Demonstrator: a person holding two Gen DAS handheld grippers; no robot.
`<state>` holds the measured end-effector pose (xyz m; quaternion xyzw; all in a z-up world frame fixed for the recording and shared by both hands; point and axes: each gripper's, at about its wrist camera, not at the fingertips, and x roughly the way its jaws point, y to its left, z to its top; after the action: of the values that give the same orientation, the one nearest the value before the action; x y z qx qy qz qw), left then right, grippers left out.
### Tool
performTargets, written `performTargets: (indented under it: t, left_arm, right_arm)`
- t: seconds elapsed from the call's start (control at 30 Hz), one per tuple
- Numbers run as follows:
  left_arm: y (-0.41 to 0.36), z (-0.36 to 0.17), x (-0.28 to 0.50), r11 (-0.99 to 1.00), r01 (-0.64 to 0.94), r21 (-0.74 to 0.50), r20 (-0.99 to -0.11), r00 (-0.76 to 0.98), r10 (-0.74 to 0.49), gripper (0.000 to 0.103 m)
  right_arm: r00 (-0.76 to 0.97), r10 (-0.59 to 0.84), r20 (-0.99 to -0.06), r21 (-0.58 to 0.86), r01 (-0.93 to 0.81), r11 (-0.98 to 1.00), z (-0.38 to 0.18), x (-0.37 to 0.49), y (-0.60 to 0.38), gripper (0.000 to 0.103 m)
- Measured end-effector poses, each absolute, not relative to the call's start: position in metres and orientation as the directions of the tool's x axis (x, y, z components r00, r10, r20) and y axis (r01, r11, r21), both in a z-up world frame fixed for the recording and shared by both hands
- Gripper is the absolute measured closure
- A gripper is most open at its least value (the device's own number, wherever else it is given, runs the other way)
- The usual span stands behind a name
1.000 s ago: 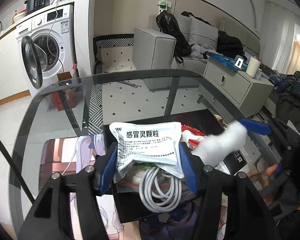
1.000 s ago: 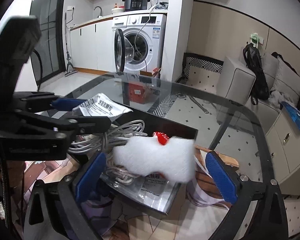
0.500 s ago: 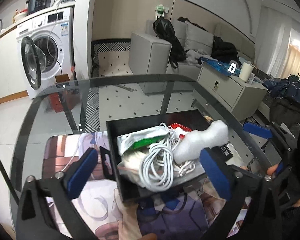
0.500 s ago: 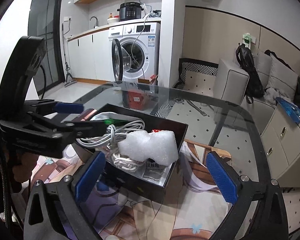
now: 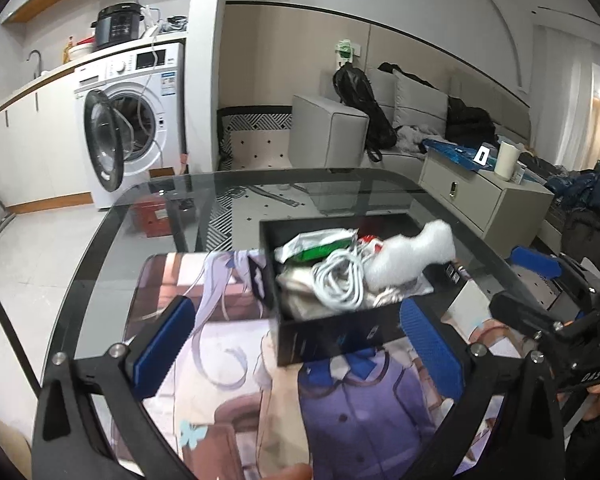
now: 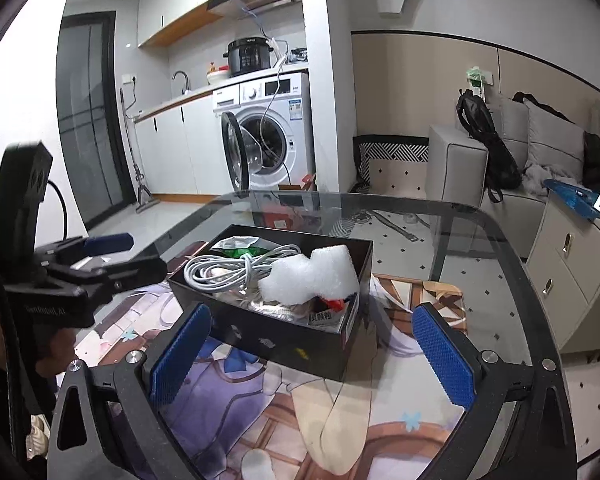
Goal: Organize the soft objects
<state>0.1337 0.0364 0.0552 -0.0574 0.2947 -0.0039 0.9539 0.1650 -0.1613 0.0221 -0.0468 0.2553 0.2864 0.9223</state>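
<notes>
Even, bright indoor light. The glass tabletop (image 6: pixel 480 248) carries reflections. Fisheye bending and dark corners frame both views; slight blur up close.

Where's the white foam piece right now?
In the black box on the glass table, at its right end in both wrist views: white foam piece beside the coiled white cable.

Ahead of the right gripper's (image 6: pixel 308 354) rough-textured blue rubbery pads sits a glossy black rectangular cardboard box (image 6: pixel 284 338). Inside it lie a coil of smooth white plastic-sheathed cable (image 6: pixel 224 274), a lump of frothy white matt foam (image 6: pixel 314 276) and a shiny crinkled white and green foil sachet (image 5: pixel 316 242). Under the box a smooth printed cloth-like mat with a cartoon figure (image 6: pixel 380 412) covers the dark, glossy, reflective glass tabletop (image 6: pixel 492 256). The gripper frames look like matt black plastic with bright metal screws.
</notes>
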Motion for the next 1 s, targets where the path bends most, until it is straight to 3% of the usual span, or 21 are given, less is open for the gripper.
performTargets:
  t: [0.43, 1.0]
  left_arm:
    - [0.044, 0.039, 0.112, 0.986, -0.094, -0.139, -0.521, 0.854, 0.008, 0.000]
    - [0.042, 0.019, 0.115, 0.991, -0.113, -0.067, -0.502, 0.863, 0.065, 0.000]
  right_arm:
    - [0.730, 0.507, -0.459, 0.048, -0.550, 0.834, 0.009, 0.145, -0.158, 0.001]
    - [0.765, 0.486, -0.422, -0.007, -0.539, 0.842, -0.001, 0.138, -0.151, 0.001]
